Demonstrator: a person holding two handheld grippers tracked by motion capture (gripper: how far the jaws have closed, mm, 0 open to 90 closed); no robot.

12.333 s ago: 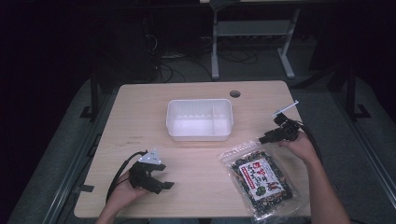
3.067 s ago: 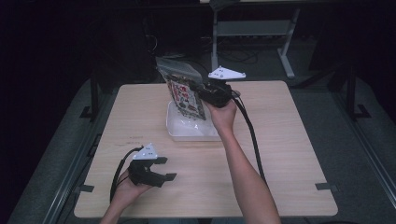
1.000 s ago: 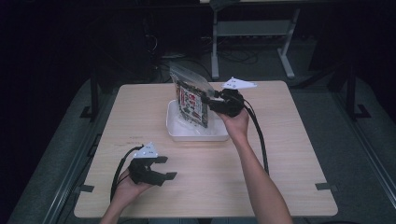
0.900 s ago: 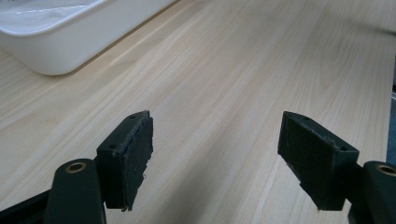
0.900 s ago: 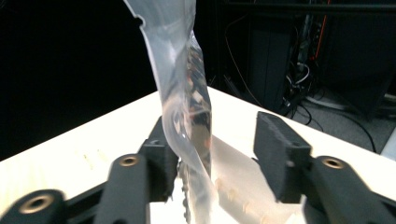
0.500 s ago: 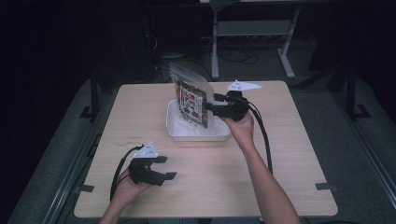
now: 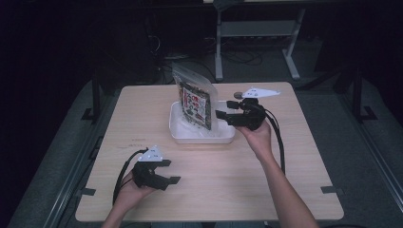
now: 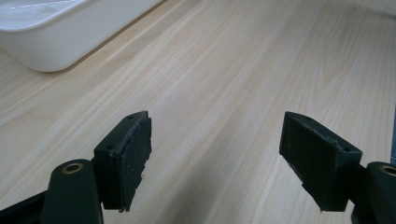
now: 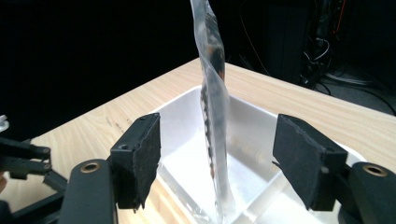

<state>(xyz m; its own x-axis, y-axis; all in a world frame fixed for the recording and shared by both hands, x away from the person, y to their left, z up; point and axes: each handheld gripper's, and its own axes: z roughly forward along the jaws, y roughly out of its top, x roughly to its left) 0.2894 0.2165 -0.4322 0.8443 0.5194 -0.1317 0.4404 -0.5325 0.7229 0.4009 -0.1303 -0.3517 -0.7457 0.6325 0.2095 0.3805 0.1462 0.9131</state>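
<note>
High view: clear snack bag (image 7: 194, 99) stands upright on edge inside the white tray (image 7: 179, 135) near the middle of the wooden counter (image 7: 294, 161), printed face toward the left. Right gripper view: bag (image 9: 214, 116) rises between the two jaws, touching neither; bottom edge sits in the tray (image 9: 261, 130). Right hand-held gripper (image 7: 223, 115) released, jaws spread wide, held level just beside the bag on the tray's right side, grey plate on top, cable trailing along the forearm. Left hand-held gripper (image 7: 167, 172) rests on the counter near the front left, well apart from the tray; jaws spread, nothing between them. Left gripper view: bare counter (image 8: 224, 93), tray corner (image 8: 56, 42) at upper left.
</note>
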